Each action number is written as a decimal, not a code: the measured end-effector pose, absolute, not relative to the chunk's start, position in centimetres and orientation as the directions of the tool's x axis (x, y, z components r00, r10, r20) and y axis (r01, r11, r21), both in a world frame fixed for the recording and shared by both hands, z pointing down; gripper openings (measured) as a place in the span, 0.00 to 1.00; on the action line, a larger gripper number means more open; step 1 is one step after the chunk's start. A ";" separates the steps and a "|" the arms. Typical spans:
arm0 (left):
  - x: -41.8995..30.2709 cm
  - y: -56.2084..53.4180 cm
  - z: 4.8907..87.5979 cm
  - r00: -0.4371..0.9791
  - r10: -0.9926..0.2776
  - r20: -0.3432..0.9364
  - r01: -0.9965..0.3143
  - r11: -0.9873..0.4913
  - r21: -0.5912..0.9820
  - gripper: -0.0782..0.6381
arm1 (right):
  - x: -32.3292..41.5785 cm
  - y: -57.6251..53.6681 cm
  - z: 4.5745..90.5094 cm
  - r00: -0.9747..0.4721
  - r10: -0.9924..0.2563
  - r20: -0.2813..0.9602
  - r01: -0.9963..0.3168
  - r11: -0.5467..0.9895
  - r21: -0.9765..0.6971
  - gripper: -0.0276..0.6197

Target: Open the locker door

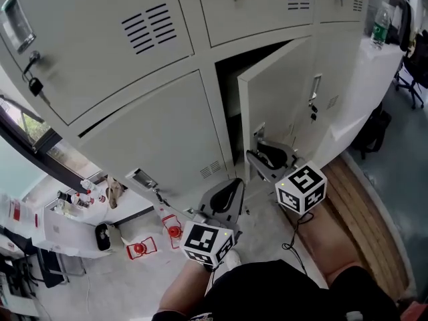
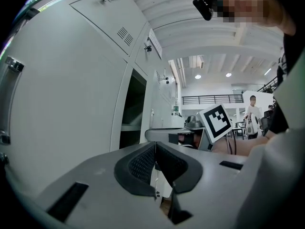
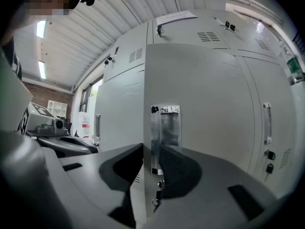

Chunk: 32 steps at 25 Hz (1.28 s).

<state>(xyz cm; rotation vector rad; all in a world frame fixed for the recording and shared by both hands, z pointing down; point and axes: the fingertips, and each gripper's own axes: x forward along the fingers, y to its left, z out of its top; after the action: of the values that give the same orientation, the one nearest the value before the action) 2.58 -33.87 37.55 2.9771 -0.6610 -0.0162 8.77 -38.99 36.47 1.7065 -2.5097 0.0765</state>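
- Head view: the locker door (image 1: 277,92) stands partly open, swung out from its dark compartment (image 1: 227,85) in the bank of pale grey lockers (image 1: 134,25). The right gripper (image 1: 266,154) is low on the door's free edge, and its fingers reach onto that edge. The left gripper (image 1: 233,189) hangs lower and to the left, apart from the door and in front of the closed locker beside it.
- Left gripper view: the fingers (image 2: 138,168) are closed, and their tips meet with nothing between them. They point along the locker fronts. The open compartment shows as a dark gap ahead and to the left, and neither finger touches the door.
- Right gripper view: the fingers straddle the door's free edge and are clamped on it. The finger at the view's left (image 3: 121,168) lies past the edge, on the door's other side. The finger at the view's right (image 3: 183,171) lies on the front face, over the lower part of the chrome handle (image 3: 165,128). The handle's upper part rises above the fingertips.
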 end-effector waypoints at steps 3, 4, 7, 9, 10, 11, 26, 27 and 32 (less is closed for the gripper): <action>2.9 -33.4 37.2 0.906 -0.422 0.006 -0.421 -0.903 0.083 0.13 | 9.2 -37.8 36.4 -0.382 -0.918 0.106 -0.922 0.386 0.018 0.29; 3.0 -33.2 37.1 0.907 -0.422 0.005 -0.421 -0.904 0.081 0.13 | 9.3 -37.5 36.4 -0.387 -0.916 0.103 -0.920 0.390 0.018 0.29; 3.5 -32.7 37.1 0.909 -0.416 0.006 -0.415 -0.906 0.083 0.13 | 9.7 -36.5 36.4 -0.398 -0.912 0.101 -0.915 0.402 0.021 0.29; 4.0 -32.3 37.0 0.912 -0.411 0.006 -0.410 -0.908 0.086 0.13 | 10.0 -35.8 36.4 -0.406 -0.908 0.101 -0.912 0.410 0.027 0.29; 4.2 -32.1 37.0 0.913 -0.408 0.006 -0.407 -0.909 0.088 0.13 | 10.2 -35.4 36.3 -0.409 -0.907 0.101 -0.910 0.414 0.029 0.29; 4.5 -32.0 37.1 0.914 -0.405 0.005 -0.404 -0.910 0.091 0.13 | 10.4 -35.0 36.3 -0.413 -0.905 0.100 -0.908 0.418 0.032 0.29; 7.9 -29.0 37.0 0.950 -0.312 0.002 -0.311 -0.946 0.094 0.13 | 15.1 -28.8 36.3 -0.420 -0.905 0.066 -0.906 0.423 0.033 0.32; 8.2 -28.8 36.9 0.953 -0.304 0.001 -0.303 -0.949 0.092 0.13 | 15.4 -28.5 36.3 -0.414 -0.908 0.067 -0.908 0.417 0.034 0.33; 9.4 -27.9 36.8 0.965 -0.262 0.003 -0.262 -0.961 0.087 0.13 | 16.9 -27.6 36.3 -0.336 -0.937 0.095 -0.938 0.342 0.050 0.34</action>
<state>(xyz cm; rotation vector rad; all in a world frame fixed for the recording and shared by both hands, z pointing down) 9.40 -27.94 36.83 3.0274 -0.4046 -0.0126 16.87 -27.60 36.27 1.7436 -2.4846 0.0210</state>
